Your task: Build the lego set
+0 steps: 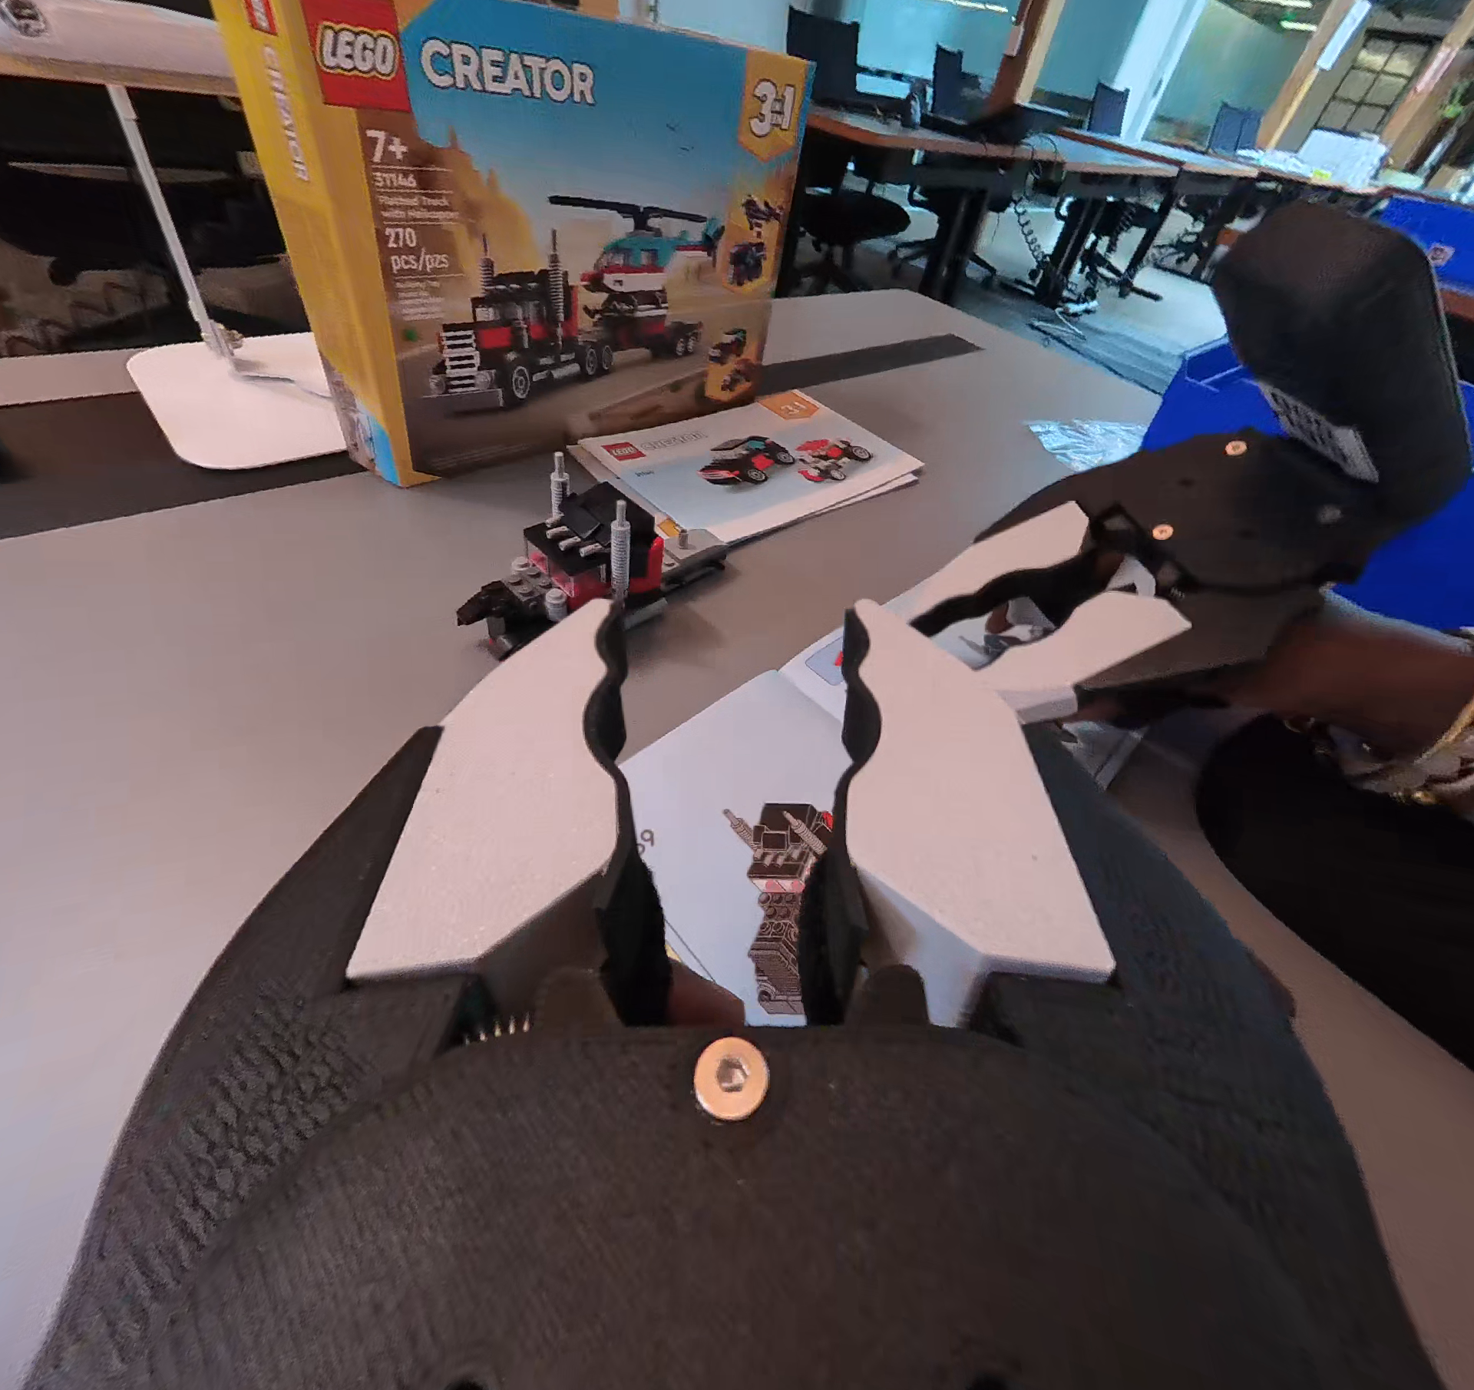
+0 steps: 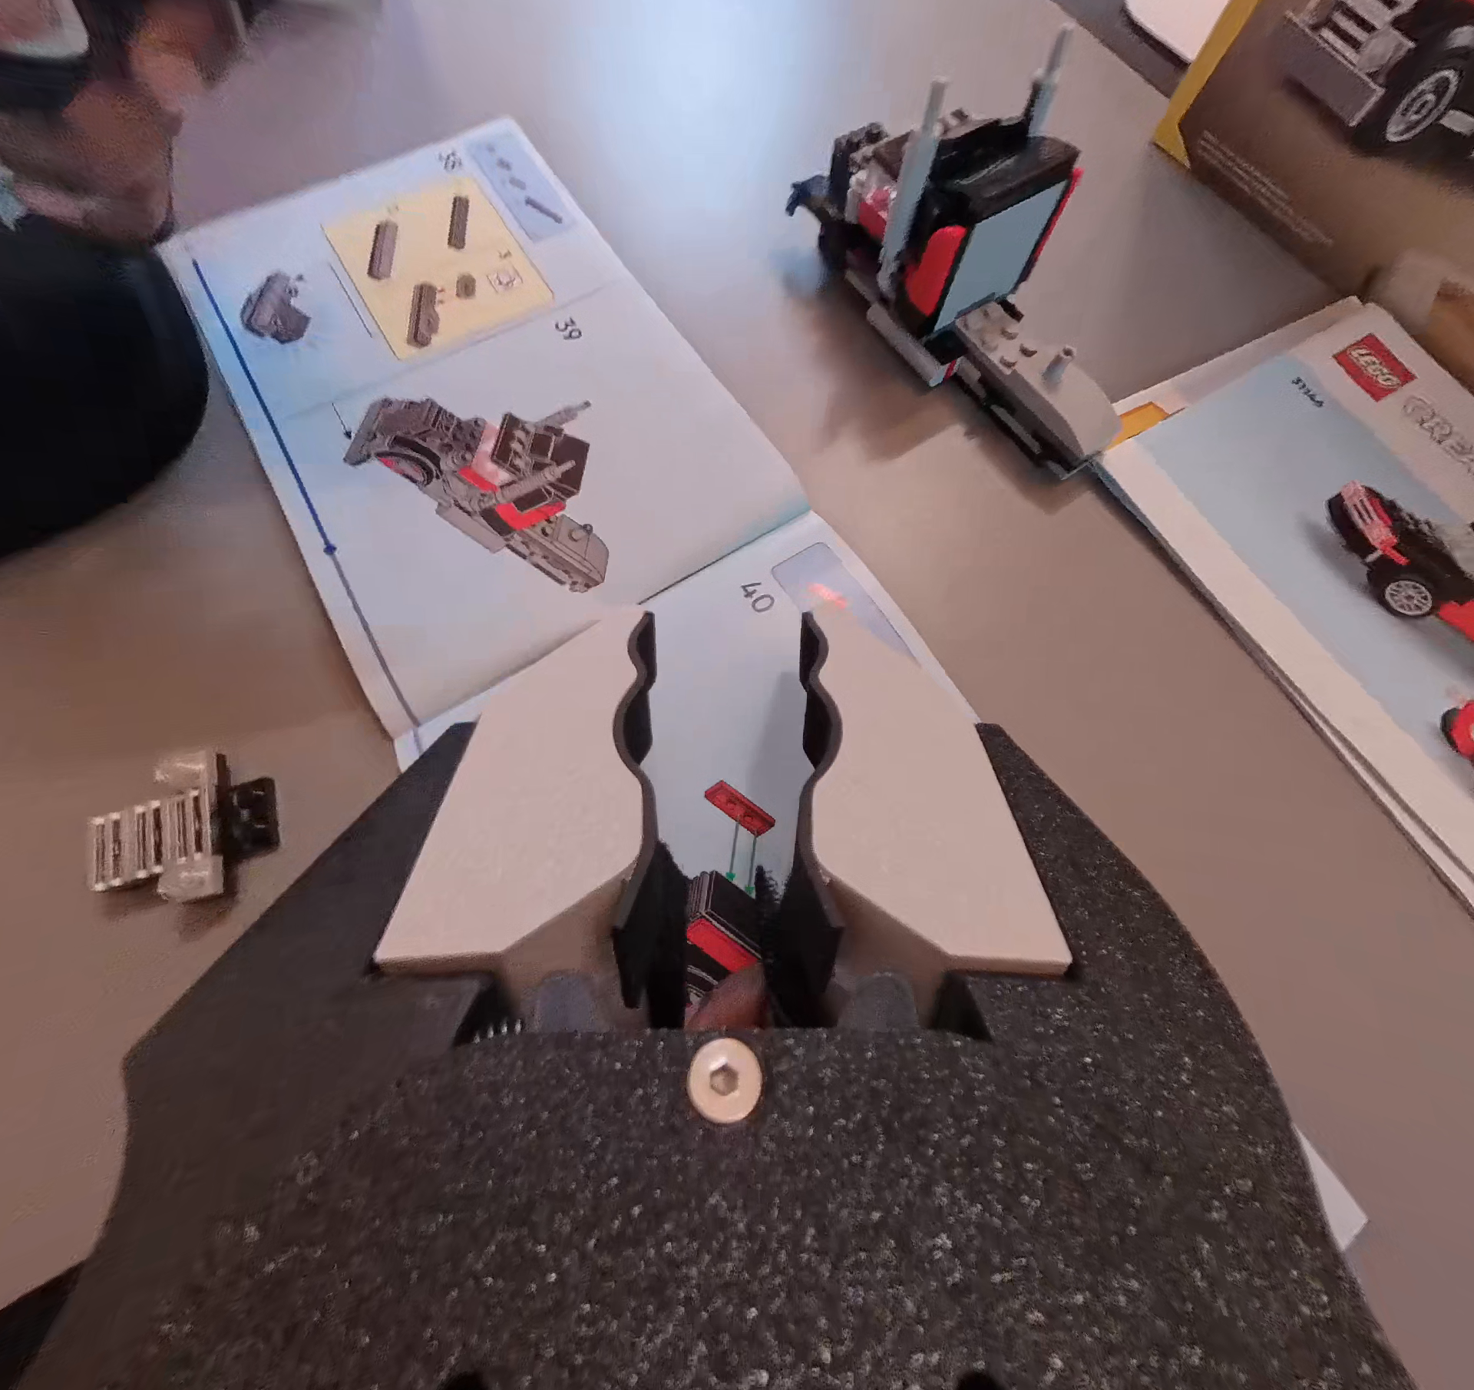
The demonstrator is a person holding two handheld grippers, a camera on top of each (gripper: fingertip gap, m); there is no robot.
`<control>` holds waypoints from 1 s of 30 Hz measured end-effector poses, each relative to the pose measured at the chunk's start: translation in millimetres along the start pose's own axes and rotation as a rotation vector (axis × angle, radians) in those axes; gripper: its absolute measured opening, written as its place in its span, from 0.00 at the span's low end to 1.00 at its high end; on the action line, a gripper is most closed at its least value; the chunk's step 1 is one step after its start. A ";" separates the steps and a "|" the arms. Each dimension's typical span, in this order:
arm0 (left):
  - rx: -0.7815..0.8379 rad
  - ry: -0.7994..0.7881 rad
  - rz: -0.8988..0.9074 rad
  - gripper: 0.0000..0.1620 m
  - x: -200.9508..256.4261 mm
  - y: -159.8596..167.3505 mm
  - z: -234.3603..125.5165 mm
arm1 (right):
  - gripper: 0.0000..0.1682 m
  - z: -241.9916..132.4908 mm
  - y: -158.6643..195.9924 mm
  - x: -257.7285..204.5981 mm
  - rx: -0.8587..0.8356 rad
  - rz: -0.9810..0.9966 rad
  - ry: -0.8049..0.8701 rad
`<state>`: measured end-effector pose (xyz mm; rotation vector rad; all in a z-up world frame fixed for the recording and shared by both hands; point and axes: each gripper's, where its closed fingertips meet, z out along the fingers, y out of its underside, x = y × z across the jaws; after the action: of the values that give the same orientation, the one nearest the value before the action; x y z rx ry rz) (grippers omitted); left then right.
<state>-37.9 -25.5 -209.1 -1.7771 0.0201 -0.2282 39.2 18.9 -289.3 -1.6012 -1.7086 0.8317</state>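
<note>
A part-built black, red and grey truck (image 1: 586, 554) stands on the grey table (image 1: 199, 673), also in the right wrist view (image 2: 949, 266). An open instruction booklet (image 2: 494, 426) lies in front of it; I see it under my left gripper too (image 1: 718, 777). A small grey grille piece with a black back (image 2: 179, 829) lies loose at the left. My left gripper (image 1: 730, 626) is open and empty, hovering over the booklet. My right gripper (image 2: 727, 622) is open and empty over the booklet's near page; it shows at the right in the left wrist view (image 1: 1029, 634).
The set's box (image 1: 518, 235) stands upright behind the truck. A closed booklet (image 1: 750, 466) lies beside it, also (image 2: 1316, 538). A white lamp base (image 1: 231, 402) is at the back left. A blue bin (image 1: 1244, 410) sits at the right. A person's dark sleeve (image 2: 88, 386) is at the far left. My hands' fingertips stand some 12 centimeters from each other.
</note>
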 end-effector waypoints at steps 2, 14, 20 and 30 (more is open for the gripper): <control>-0.006 -0.001 -0.018 0.33 -1.8 3.3 1.8 | 0.21 4.8 5.6 -4.2 -0.017 0.008 -0.027; 0.059 -0.076 0.013 0.35 -17.5 3.5 0.9 | 0.24 7.3 12.2 -6.4 -0.054 0.086 -0.109; 0.050 -0.113 0.197 0.33 -10.3 4.9 2.1 | 0.24 4.8 13.9 -7.7 -0.052 0.098 -0.109; 0.048 -0.213 0.117 0.31 -33.1 6.8 -2.9 | 0.23 4.6 14.9 -6.8 -0.056 0.085 -0.089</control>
<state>-70.0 -25.3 -219.9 -1.7382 -0.0336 0.0458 44.6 12.8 -304.2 -1.7080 -1.7491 0.9164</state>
